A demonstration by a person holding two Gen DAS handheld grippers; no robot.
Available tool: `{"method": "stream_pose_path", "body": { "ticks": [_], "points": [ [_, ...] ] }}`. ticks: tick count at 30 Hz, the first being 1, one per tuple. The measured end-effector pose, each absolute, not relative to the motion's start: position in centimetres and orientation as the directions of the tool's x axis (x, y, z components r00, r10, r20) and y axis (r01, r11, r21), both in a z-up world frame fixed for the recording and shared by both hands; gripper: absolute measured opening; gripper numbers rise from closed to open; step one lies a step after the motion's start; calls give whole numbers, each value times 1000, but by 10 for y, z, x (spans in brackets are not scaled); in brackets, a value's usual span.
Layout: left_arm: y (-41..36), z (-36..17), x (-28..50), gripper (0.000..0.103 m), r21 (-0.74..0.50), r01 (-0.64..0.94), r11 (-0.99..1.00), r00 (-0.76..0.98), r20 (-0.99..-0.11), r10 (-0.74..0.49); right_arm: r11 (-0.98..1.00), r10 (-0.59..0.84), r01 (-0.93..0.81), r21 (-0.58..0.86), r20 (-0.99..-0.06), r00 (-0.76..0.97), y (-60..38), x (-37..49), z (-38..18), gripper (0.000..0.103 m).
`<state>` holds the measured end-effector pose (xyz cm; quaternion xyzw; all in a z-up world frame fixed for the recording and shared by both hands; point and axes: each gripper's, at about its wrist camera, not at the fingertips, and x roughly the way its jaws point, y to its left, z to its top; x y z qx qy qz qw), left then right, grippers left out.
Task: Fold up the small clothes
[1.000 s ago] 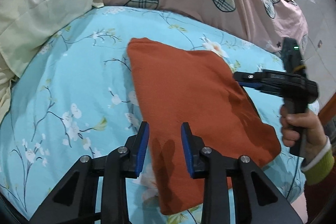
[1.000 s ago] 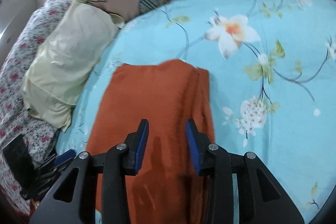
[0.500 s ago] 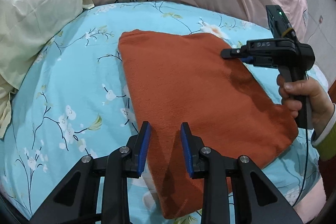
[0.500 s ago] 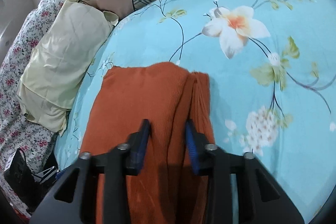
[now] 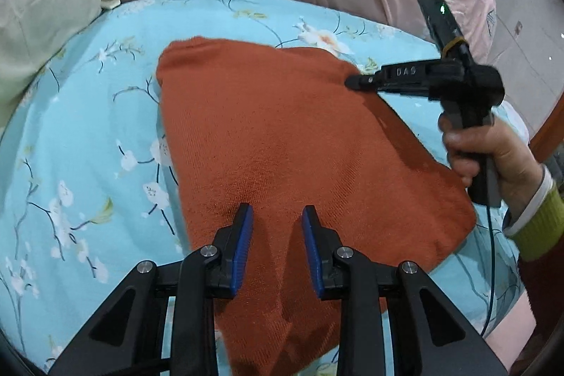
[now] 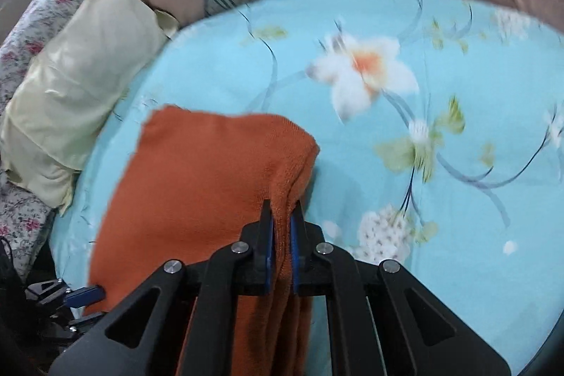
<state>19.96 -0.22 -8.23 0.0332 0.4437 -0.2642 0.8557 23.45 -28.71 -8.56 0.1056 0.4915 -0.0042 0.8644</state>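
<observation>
On the light-blue floral bedsheet (image 5: 88, 115), a folded rust-orange garment of nubby knit (image 5: 282, 143) is spread flat. Its doubled, rolled edge is shown only in the right wrist view, pinched between the closed blue pads of the right gripper (image 6: 281, 228). The left gripper (image 5: 276, 231) is held open over the cloth's 6 o'clock end; the right one meets it at 2 o'clock.

Right view motion-blurred; orange cloth (image 6: 211, 192) near end cut off by frame btm.
</observation>
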Motion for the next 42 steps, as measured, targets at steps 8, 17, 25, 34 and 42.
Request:
{"method": "stream_pose_path", "body": {
  "ticks": [8, 17, 25, 34, 42],
  "points": [
    [11, -71, 191, 29, -180, 467, 866, 478, -772, -419, 962, 146, 112, 247, -819, 556, -287, 175, -47, 32],
    [23, -73, 162, 27, -189, 474, 860, 469, -772, -428, 956, 186, 126, 264, -882, 434, -273, 76, -84, 24],
    [2, -95, 150, 24, -122, 526, 841, 425, -819, -385, 976, 125, 112, 187, -900, 417, -279, 79, -74, 6],
    [3, -104, 153, 23, -156, 515, 843, 410, -818, -402, 981, 45, 133, 143, -829, 558, -265, 128, -36, 51],
    [2, -97, 154, 23, -196, 527, 827, 387, -811, -439, 959, 121, 160, 234, -848, 516, -284, 204, -72, 9]
  ]
}}
